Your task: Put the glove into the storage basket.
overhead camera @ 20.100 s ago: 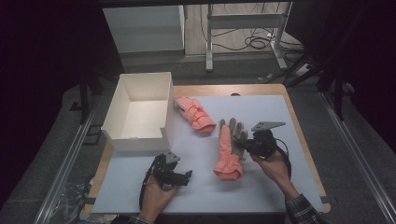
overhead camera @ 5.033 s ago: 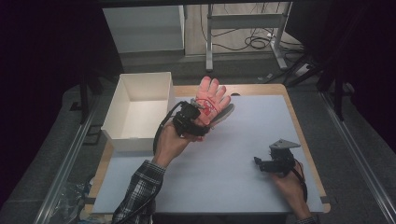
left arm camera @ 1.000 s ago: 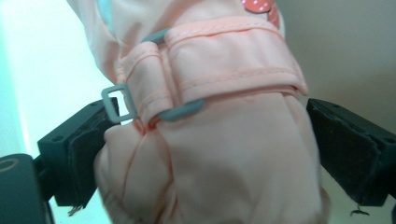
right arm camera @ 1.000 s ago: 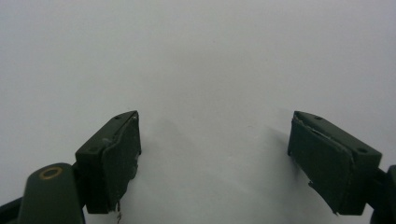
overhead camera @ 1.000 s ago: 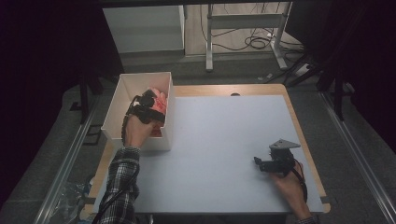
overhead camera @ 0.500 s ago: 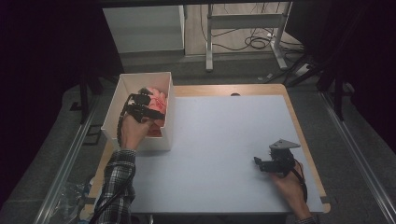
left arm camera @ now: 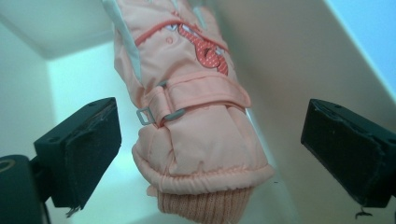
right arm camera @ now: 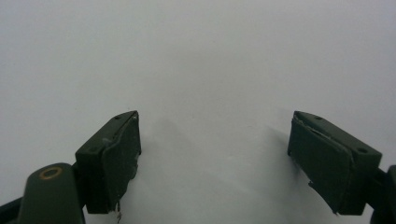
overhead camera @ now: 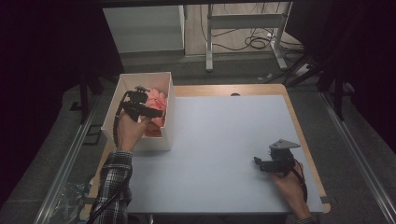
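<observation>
The left gripper (left arm camera: 208, 140) hangs inside the white box (overhead camera: 122, 88), jaws spread wide and holding nothing. The pink ski glove (left arm camera: 187, 107) lies between and just ahead of them, touching neither, cuff nearest, long axis running away from the jaws. No readable writing. The right gripper (right arm camera: 212, 158), wide open and empty, rests well apart on the table (overhead camera: 224, 140).
</observation>
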A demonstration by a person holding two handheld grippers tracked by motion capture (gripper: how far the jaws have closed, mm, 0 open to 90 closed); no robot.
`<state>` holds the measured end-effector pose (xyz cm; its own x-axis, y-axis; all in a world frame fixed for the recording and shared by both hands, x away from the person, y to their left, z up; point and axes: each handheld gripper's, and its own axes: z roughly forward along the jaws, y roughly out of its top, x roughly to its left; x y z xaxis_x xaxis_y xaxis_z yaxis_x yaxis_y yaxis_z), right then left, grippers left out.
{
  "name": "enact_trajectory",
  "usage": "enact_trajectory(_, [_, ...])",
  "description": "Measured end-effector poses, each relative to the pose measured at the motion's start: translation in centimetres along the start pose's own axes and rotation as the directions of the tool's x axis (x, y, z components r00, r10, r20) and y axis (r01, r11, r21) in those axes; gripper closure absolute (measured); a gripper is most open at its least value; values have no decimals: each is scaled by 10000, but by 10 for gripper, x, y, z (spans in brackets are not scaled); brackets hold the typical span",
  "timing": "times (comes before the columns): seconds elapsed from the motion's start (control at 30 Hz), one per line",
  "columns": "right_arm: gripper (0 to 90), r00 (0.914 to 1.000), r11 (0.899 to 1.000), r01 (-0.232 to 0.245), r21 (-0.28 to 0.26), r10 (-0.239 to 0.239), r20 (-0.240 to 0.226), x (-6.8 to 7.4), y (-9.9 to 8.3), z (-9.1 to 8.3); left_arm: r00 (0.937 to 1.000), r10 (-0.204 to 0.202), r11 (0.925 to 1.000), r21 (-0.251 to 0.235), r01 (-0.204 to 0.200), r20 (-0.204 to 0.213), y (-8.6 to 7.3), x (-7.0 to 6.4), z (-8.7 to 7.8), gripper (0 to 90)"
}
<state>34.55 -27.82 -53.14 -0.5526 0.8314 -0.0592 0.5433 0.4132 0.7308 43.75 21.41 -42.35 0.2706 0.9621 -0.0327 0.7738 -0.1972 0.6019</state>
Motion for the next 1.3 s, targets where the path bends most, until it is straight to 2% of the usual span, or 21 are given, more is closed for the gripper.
enact_trajectory(0.2, [175,10000,10000,1,0,-1,1,0,0,0,9998,206,9986,-491,-203,52,-2,0,-10,52])
enact_trajectory(0.37, [175,10000,10000,-1,1,1,-3,0,0,0,9991,431,9965,-713,-429,3,-5,-2,-18,42])
enact_trajectory(0.43, [175,10000,10000,1,-1,-1,1,0,0,0,9987,474,9946,-934,-456,173,-6,-2,-23,41])
enact_trajectory(0.6, [175,10000,10000,6,0,-6,2,0,0,0,9979,600,9910,-1212,-566,242,-8,-5,-31,39])
enact_trajectory(0.93, [175,10000,10000,5,0,-5,6,0,0,0,9941,960,9826,-1642,-867,495,-13,-12,-47,31])
enact_trajectory(1.3, [175,10000,10000,7,1,-7,7,0,0,0,9871,1344,9726,-2024,-1146,868,-20,-22,-58,25])
